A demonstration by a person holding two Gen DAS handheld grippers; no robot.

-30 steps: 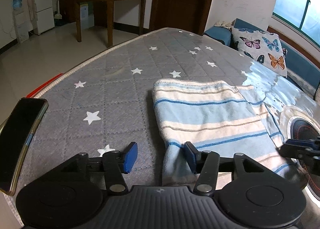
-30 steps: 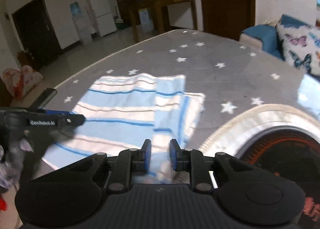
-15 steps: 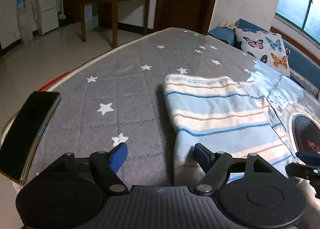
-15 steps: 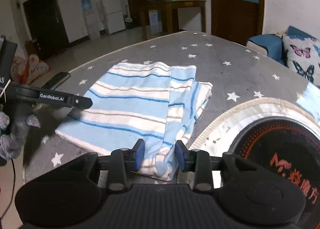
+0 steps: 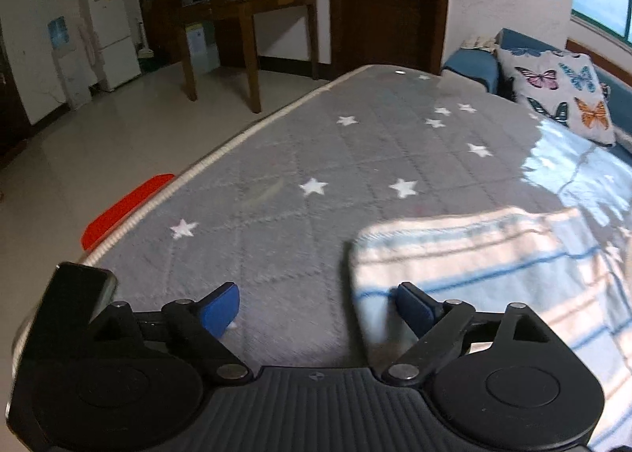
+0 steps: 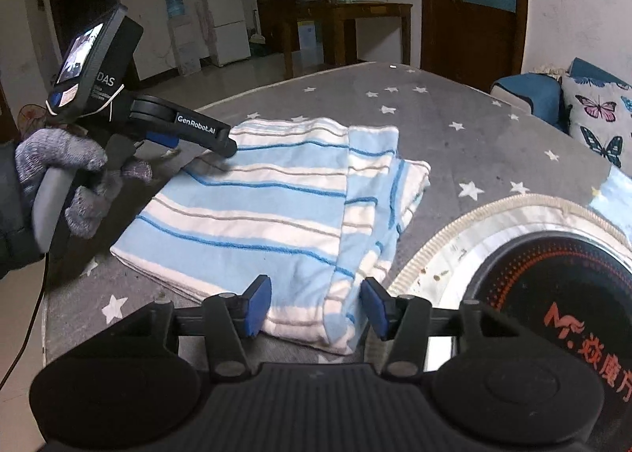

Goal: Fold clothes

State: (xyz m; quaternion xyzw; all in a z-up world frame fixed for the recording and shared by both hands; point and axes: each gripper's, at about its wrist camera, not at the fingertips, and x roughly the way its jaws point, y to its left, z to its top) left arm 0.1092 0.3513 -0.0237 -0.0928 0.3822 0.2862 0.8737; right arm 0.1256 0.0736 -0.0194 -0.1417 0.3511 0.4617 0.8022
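The striped garment [image 6: 252, 211] is lying folded on the bed [image 6: 493, 144] near its front edge — its long axis running away from the right gripper [image 6: 316, 307], the nearer one (jaws spread, holding nothing) — while the left gripper [image 5: 318, 307] is hovering, spread too, at its left edge.

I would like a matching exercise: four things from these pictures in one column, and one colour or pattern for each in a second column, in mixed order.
Things:
1. folded garment
2. bed cover
3. cushion
4. glove

Colours or patterns:
A. grey with white stars
B. mottled grey knit
C. light blue and white stripes
D. white with butterflies

Pairs: 1-C, 2-A, 3-D, 4-B
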